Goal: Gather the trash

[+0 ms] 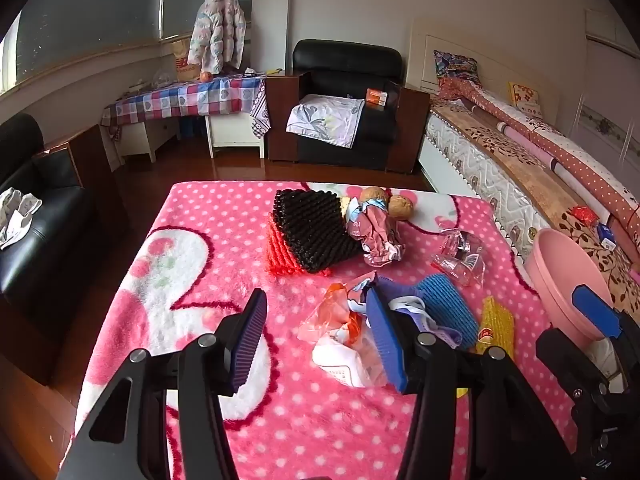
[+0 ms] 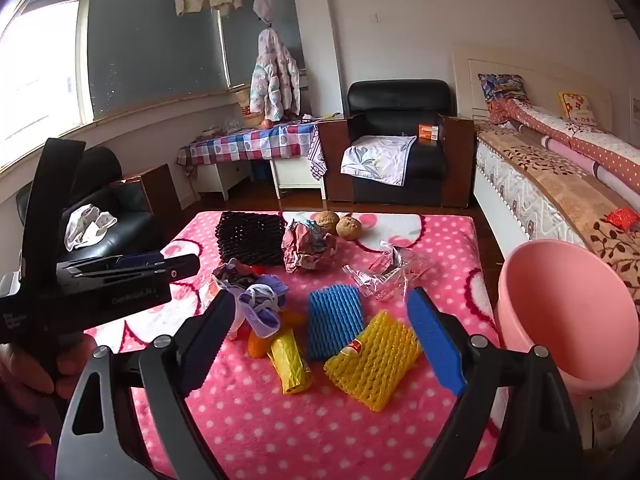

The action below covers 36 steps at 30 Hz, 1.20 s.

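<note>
Right wrist view: the right gripper (image 2: 320, 344) hovers with fingers wide apart and empty above the yellow foam net (image 2: 372, 364) and blue foam net (image 2: 335, 322) on the pink blanket (image 2: 260, 420). The left gripper (image 1: 316, 340), also spread and empty, hangs over a plastic bag (image 1: 340, 340). Farther back lie crumpled paper (image 2: 308, 250) and black netting (image 2: 250, 238); the pink basin (image 2: 568, 316) stands at the right.

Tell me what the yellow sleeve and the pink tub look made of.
Yellow sleeve: looks like soft foam netting, matte, with an open diamond mesh and a small red label. Pink tub: probably plastic, smooth with a slight sheen, and a thin moulded rim.
</note>
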Available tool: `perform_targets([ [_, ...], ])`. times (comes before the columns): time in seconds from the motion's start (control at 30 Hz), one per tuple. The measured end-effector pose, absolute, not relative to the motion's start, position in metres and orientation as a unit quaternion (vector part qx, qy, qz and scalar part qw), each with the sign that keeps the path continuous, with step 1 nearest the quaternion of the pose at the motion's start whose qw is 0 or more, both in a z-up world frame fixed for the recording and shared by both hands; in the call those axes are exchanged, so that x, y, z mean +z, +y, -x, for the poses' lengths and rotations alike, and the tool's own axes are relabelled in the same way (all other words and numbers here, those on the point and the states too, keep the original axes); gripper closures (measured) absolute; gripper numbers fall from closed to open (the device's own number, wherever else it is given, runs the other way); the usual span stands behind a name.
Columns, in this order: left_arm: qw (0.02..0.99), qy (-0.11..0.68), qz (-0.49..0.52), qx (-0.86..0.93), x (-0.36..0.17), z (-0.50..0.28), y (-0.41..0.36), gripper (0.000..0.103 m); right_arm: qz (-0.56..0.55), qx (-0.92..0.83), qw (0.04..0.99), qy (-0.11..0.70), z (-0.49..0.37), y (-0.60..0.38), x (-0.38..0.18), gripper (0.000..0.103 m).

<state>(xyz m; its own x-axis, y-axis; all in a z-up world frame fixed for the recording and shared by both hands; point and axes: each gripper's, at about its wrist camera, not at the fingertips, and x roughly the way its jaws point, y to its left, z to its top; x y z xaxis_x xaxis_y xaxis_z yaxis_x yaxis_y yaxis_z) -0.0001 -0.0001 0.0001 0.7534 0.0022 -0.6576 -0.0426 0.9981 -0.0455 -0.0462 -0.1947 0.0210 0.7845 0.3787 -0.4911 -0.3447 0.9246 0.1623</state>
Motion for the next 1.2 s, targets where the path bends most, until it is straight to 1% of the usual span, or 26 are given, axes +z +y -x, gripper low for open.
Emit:
perform_targets([
  [1.2, 0.935, 0.354, 0.032, 0.010, -0.002, 0.002, -0.003, 0.051, -0.049, 0.172, 0.949, 0.261, 0.045, -0.210, 0.026, 0.015],
])
